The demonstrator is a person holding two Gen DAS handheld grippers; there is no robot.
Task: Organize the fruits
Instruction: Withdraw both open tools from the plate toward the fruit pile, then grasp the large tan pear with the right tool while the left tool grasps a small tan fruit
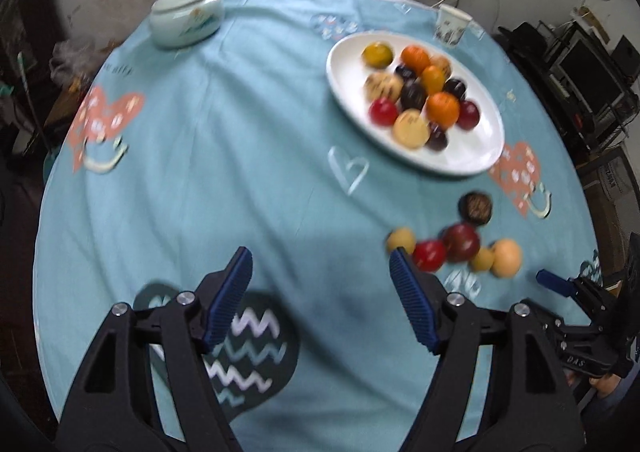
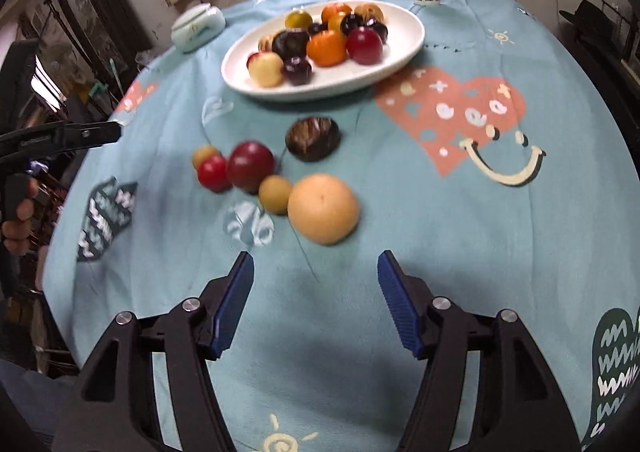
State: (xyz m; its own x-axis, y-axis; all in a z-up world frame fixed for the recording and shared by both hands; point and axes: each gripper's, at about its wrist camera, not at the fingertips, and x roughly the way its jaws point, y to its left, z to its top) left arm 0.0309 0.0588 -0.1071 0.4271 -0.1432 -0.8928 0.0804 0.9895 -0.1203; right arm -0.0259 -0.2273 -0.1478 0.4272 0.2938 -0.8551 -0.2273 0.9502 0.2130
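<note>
since the right gripper (image 2: 316,300) is spread wide and empty, i would centre it on the pale fruit (image 2: 323,208) before closing, then carry it to the plate (image 2: 394,64).

Black gripper (image 1: 320,264), blue ribbed pads (image 1: 412,304), silver screws

Both tools spread wide, empty.
Left tool (image 1: 320,304) and right tool (image 2: 316,302) hover above the surface, blue pads pointing toward 12 o'clock; a hand (image 2: 18,220) grips the left tool's handle.
</note>
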